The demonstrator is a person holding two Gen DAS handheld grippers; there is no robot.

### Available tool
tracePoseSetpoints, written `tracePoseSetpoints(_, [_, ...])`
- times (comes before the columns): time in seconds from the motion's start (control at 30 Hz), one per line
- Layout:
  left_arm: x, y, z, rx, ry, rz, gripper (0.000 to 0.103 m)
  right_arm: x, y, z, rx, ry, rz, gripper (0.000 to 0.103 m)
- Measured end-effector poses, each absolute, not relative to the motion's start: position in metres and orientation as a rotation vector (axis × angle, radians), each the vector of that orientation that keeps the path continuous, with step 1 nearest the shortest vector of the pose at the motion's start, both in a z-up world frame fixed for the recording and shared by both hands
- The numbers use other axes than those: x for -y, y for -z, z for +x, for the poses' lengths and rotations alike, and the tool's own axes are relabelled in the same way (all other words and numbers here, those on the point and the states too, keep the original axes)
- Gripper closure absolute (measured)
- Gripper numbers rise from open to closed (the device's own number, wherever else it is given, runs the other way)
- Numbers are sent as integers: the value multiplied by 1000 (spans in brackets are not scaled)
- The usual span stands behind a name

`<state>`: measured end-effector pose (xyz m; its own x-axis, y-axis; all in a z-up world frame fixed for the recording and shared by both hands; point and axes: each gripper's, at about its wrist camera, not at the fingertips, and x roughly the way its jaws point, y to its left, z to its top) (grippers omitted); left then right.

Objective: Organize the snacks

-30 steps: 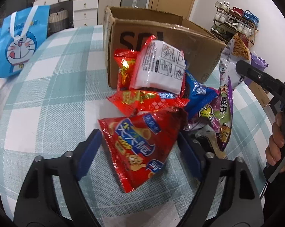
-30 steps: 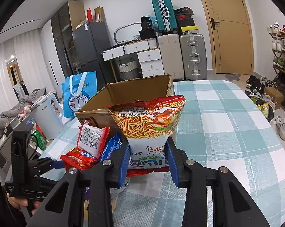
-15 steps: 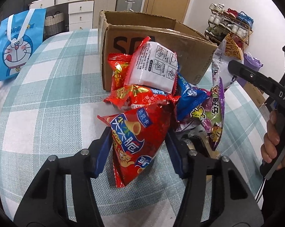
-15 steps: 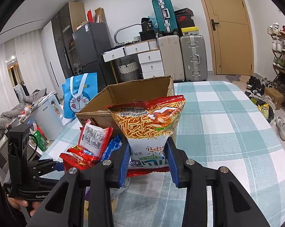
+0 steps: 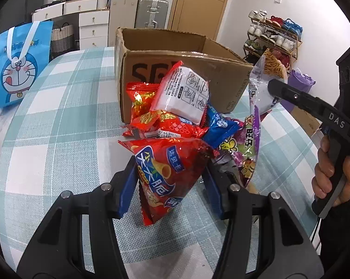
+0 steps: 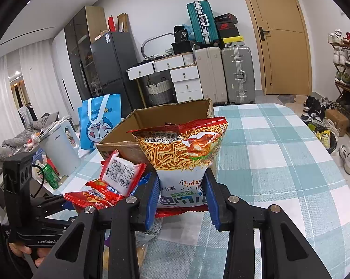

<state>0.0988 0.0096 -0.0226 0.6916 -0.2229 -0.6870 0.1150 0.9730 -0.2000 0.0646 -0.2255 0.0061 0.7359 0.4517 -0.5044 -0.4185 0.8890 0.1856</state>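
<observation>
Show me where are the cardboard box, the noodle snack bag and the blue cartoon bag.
cardboard box (image 5: 221, 79), left wrist view, on its printed front wall.
noodle snack bag (image 6: 181, 153), right wrist view, on its noodle picture.
blue cartoon bag (image 5: 19, 69), left wrist view, on the cartoon face.

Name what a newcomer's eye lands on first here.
The noodle-snack bag, clamped upright in the right tool, fills the right wrist view, in front of the open cardboard box. In the left view, the left tool pinches a red chip bag at the near edge of the snack pile.
</observation>
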Motion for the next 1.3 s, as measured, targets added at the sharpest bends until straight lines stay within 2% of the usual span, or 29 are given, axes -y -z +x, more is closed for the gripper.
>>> tracePoseSetpoints(0.87, [-14,-35,43,-630,187,-166,52,234,-22,51,-508,-500,97,66])
tracePoseSetpoints(1.3, [-14,-50,57,-600,151,-151,52,231,-29,49,-494,-512,102,66])
